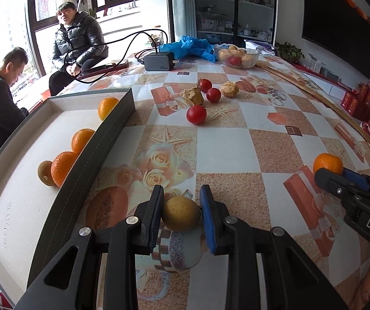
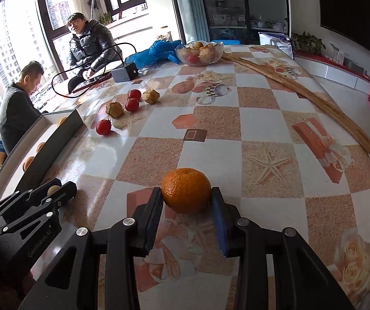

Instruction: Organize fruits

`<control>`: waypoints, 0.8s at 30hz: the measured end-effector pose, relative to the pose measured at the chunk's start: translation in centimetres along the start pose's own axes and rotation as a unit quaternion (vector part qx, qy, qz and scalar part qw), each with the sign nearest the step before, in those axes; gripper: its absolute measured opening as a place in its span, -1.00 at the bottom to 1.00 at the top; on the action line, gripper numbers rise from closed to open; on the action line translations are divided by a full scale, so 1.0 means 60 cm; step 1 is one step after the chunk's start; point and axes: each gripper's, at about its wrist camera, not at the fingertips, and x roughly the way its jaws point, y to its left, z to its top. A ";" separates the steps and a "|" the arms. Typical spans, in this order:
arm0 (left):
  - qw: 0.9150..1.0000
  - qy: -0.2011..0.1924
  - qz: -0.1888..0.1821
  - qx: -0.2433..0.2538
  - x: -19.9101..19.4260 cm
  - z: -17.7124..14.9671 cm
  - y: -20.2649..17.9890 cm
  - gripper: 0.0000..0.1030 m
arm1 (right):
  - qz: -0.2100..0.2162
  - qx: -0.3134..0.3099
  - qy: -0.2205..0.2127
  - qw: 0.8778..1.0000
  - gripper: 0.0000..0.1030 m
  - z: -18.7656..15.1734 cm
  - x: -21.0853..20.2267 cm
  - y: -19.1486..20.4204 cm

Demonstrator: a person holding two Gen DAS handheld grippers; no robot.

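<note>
Far left of the left wrist view, the shallow tray [image 1: 55, 103] already keeps four oranges and a brown fruit along its dark wall. Bottom centre, the left gripper [image 1: 181, 213] clamps a yellow-brown fruit [image 1: 181, 217] on the tablecloth, likely tray-bound. At the right edge the right gripper [image 2: 187, 208] pinches a mandarin [image 2: 186, 190], one pad half hidden behind it. Upper middle, tomatoes [image 1: 196, 114] wait; the husked things beside them are hard to name
</note>
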 end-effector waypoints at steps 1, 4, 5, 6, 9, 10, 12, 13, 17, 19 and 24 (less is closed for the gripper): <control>1.000 -0.001 0.002 0.001 0.000 0.000 -0.001 -0.39 | -0.002 -0.001 0.000 1.000 -0.25 0.000 0.000 0.001; 1.000 -0.003 0.013 0.006 -0.001 -0.001 -0.005 -0.39 | -0.002 0.000 0.001 1.000 -0.25 0.000 0.000 0.002; 1.000 -0.004 0.016 0.009 -0.001 -0.001 -0.007 -0.39 | -0.002 0.001 0.001 1.000 -0.25 0.000 0.001 0.001; 1.000 -0.004 0.016 0.010 -0.001 -0.001 -0.006 -0.39 | -0.002 0.002 0.001 1.000 -0.25 0.000 0.001 0.001; 1.000 -0.004 0.015 0.010 0.000 -0.001 -0.007 -0.39 | -0.002 0.002 0.002 1.000 -0.25 -0.001 0.000 0.001; 1.000 -0.004 0.016 0.010 0.000 -0.001 -0.007 -0.39 | -0.002 0.002 0.002 1.000 -0.25 -0.001 0.000 0.001; 1.000 -0.005 0.020 0.015 0.000 0.000 -0.010 -0.39 | 0.000 0.004 0.002 1.000 -0.25 -0.001 0.000 0.000; 1.000 -0.005 0.022 0.016 0.000 -0.001 -0.011 -0.39 | 0.000 0.004 0.002 1.000 -0.25 -0.001 0.000 0.000; 1.000 -0.005 0.021 0.016 0.001 0.000 -0.011 -0.39 | 0.001 0.005 0.002 1.000 -0.25 -0.001 0.000 -0.001; 1.000 -0.006 0.022 0.017 0.001 0.000 -0.011 -0.39 | 0.001 0.006 0.002 1.000 -0.25 -0.001 0.000 -0.002; 1.000 -0.006 0.022 0.017 0.001 0.000 -0.011 -0.39 | 0.001 0.006 0.002 1.000 -0.25 -0.001 0.000 -0.002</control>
